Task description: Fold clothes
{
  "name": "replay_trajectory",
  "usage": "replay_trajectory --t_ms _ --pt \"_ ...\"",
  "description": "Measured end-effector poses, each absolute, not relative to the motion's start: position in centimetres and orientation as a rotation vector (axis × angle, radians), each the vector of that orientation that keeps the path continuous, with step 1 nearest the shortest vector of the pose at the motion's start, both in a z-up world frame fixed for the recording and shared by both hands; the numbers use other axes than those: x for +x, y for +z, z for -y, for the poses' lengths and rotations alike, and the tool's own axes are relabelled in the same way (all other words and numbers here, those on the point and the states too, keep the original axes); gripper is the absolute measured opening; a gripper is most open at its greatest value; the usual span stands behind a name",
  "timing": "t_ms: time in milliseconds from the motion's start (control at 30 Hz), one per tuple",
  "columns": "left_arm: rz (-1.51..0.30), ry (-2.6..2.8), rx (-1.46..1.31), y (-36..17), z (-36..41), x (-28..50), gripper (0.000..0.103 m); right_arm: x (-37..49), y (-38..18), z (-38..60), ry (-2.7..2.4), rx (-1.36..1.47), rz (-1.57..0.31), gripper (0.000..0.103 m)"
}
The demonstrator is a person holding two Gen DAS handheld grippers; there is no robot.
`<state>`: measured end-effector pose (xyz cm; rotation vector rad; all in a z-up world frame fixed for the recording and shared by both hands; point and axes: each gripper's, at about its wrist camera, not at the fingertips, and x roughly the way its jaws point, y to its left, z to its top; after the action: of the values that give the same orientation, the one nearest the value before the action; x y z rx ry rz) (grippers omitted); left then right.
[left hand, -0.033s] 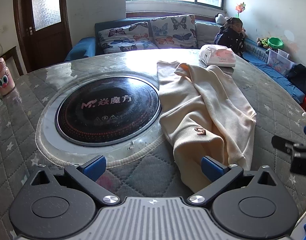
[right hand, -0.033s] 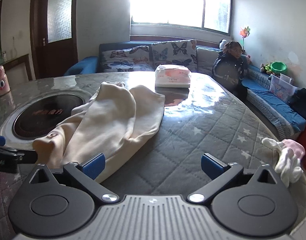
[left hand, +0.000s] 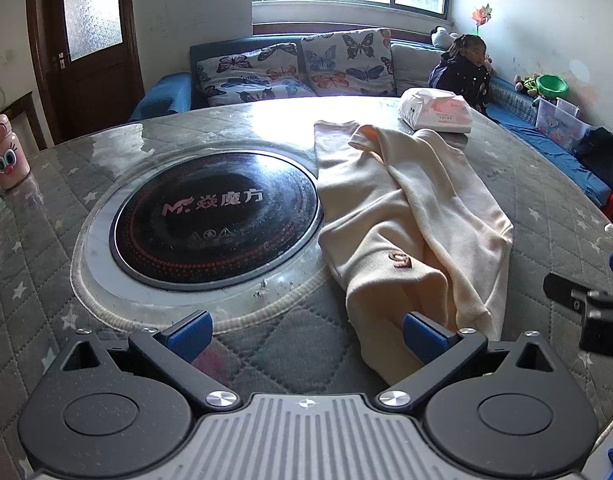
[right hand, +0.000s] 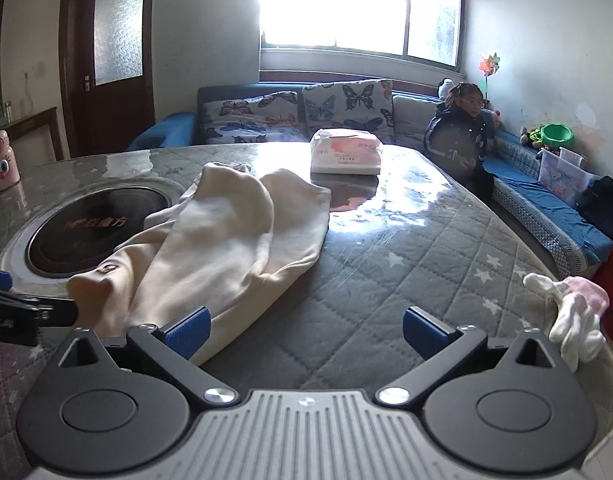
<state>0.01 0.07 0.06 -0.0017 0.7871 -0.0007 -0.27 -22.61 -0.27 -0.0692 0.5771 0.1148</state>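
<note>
Hovering both grippers at near table edge, jaws wide apart, empty: left gripper (left hand: 306, 330), right gripper (right hand: 306, 330). Cream garment (left hand: 406, 216) lies rumpled, partly doubled lengthwise, beside inset cooktop (left hand: 214, 216). We judge: either mid-fold or awaiting smoothing; near hem closest to grasp.

A home living room: behind the quilt-covered table (left hand: 106, 168) with its built-in cooktop (left hand: 214, 218) stands a blue sofa (left hand: 166, 92) with butterfly cushions (left hand: 342, 60), toys (left hand: 546, 86) at its right end, under a window (right hand: 358, 4).
</note>
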Motion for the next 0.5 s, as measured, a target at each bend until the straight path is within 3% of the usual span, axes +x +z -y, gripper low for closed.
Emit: replay_trajectory --t_ms 500 --pt "-0.784 0.014 -0.019 -0.4 0.1 -1.6 0.103 -2.3 -0.8 20.7 0.146 -0.046 -0.63 0.103"
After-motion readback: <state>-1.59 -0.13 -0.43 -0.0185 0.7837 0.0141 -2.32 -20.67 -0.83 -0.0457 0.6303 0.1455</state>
